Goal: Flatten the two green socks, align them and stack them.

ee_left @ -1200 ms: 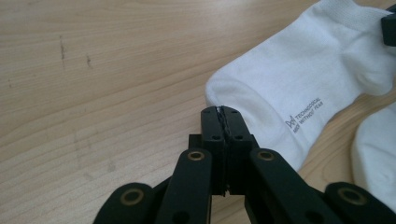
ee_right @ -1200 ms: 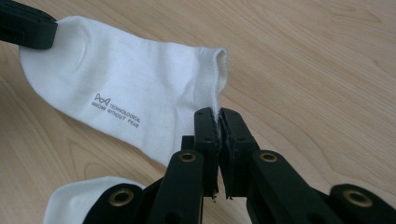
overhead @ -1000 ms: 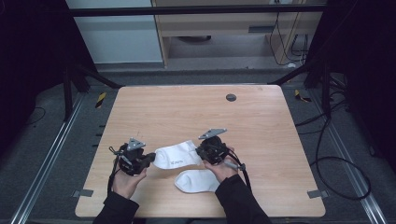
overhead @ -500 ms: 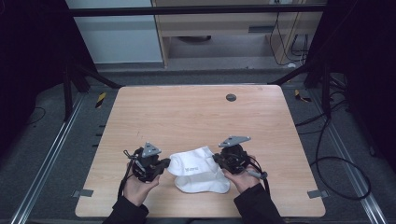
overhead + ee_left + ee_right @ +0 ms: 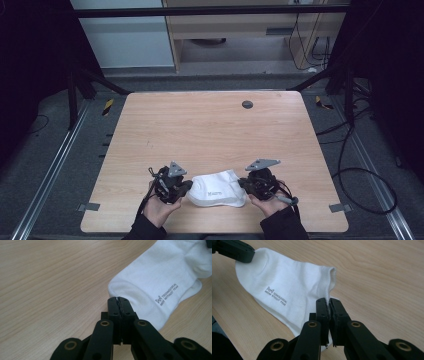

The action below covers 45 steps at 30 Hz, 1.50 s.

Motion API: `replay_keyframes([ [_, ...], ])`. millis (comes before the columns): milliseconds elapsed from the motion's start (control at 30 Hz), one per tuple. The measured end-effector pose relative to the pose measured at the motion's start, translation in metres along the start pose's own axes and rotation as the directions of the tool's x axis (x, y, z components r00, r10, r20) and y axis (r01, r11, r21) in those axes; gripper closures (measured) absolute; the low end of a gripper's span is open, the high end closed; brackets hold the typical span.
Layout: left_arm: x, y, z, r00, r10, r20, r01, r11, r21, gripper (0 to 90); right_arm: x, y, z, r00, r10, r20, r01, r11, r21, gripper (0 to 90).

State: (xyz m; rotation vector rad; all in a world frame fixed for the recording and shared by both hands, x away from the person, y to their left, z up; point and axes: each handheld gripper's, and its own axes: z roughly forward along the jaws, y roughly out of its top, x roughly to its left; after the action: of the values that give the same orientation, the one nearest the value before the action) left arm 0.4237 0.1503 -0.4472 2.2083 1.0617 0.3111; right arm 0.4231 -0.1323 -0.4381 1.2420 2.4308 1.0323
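Observation:
A white sock (image 5: 217,189) with small grey lettering lies stretched between my two grippers near the table's front edge. My left gripper (image 5: 186,187) is shut on its toe end; in the left gripper view the jaws (image 5: 119,299) pinch the fabric edge of the sock (image 5: 155,277). My right gripper (image 5: 243,184) is shut on the ribbed cuff, and the right gripper view shows the cuff hem of the sock (image 5: 294,287) caught at the jaw tips (image 5: 328,301). A white edge under the held sock (image 5: 197,288) looks like a second sock.
The wooden table (image 5: 210,135) has a dark round grommet (image 5: 247,104) near its far edge. Grey tape tabs (image 5: 338,207) mark the front corners. Cables lie on the floor to the right (image 5: 360,175). A person's hands hold both grippers at the front edge.
Both grippers moved right and toward the front edge, carrying the sock between them. It now lies over the second sock that lay bare on the table before.

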Motion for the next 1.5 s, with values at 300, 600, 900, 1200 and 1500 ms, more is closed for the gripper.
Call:
replay_keyframes([
  [300, -0.001, -0.005, 0.009, 1.0000, 0.006, 0.005, -0.006, 0.9993, 0.037, 89.0, -0.001, -0.009, 0.005, 0.9999, 0.003, -0.015, -0.003, 0.999, 0.034, 86.5],
  [600, 0.001, -0.009, 0.014, 1.0000, 0.006, -0.002, -0.006, 0.9984, 0.057, 89.0, -0.001, -0.015, 0.014, 0.9996, 0.013, -0.026, -0.011, 0.998, 0.068, 86.3],
  [900, 0.001, -0.011, 0.021, 0.9998, 0.014, -0.012, -0.013, 0.9970, 0.077, 89.0, -0.003, -0.018, 0.022, 0.9999, 0.006, -0.009, -0.005, 0.997, 0.071, 85.5],
  [1200, 0.002, -0.013, 0.021, 0.9998, 0.015, -0.017, -0.014, 0.9985, 0.053, 81.1, -0.006, -0.023, 0.025, 0.9997, -0.024, 0.004, 0.024, 0.997, 0.068, 76.8],
  [1500, 0.001, -0.012, 0.006, 0.9989, 0.037, -0.028, -0.038, 0.9987, -0.035, 76.2, 0.000, -0.021, 0.009, 0.9967, -0.075, -0.030, 0.073, 0.994, -0.082, 81.5],
])
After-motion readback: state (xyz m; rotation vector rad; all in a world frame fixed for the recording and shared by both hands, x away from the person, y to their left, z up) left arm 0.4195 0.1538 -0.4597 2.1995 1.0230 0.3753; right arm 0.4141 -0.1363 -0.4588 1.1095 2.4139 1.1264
